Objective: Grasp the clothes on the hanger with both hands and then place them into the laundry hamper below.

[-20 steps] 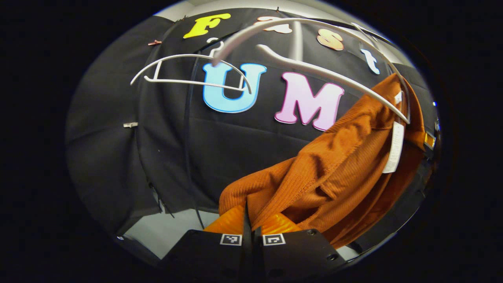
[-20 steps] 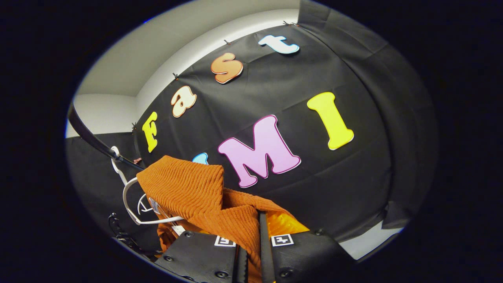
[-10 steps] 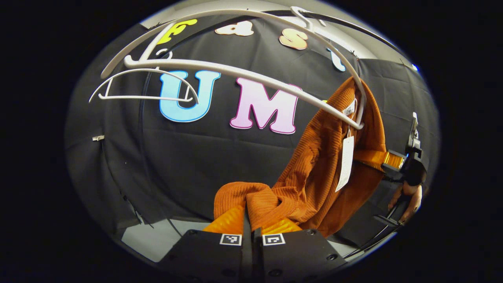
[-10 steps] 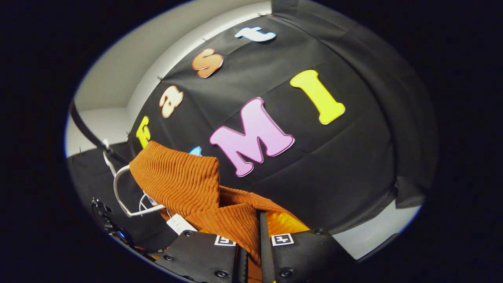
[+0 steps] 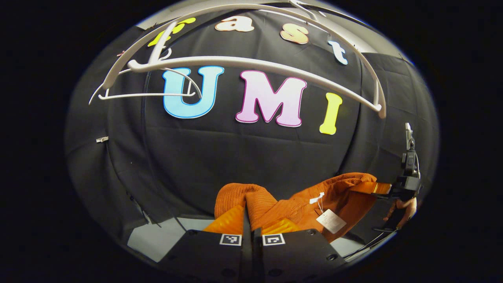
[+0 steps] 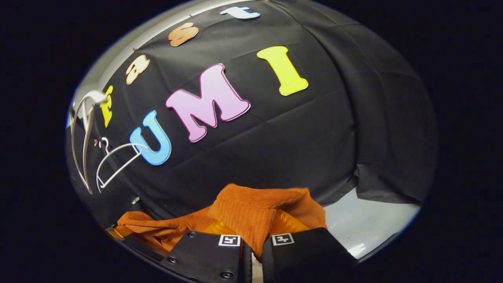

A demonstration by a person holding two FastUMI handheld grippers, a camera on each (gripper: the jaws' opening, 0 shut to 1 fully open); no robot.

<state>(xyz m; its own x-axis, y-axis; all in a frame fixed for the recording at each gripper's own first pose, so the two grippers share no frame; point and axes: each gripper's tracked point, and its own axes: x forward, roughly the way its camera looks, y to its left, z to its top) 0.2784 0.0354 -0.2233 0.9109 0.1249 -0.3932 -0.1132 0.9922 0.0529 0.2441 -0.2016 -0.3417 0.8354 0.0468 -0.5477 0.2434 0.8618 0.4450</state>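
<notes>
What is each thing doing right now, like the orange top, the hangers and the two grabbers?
Orange top: off the hanger, stretched between both grippers.
Big white hanger: bare.
Small white hanger: bare.
Left gripper: fingers shut on the top.
Right gripper: fingers shut on the top.
Paper tag: dangling from the top.

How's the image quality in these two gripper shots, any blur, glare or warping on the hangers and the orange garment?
Left gripper view: sharp, evenly lit; the fisheye bows the near white hanger into an arc; the orange garment shows crisp ribbing and its paper tag reads clear. Right gripper view: tilted, hangers squeezed at the left edge, mild glare on the pale floor.
</notes>
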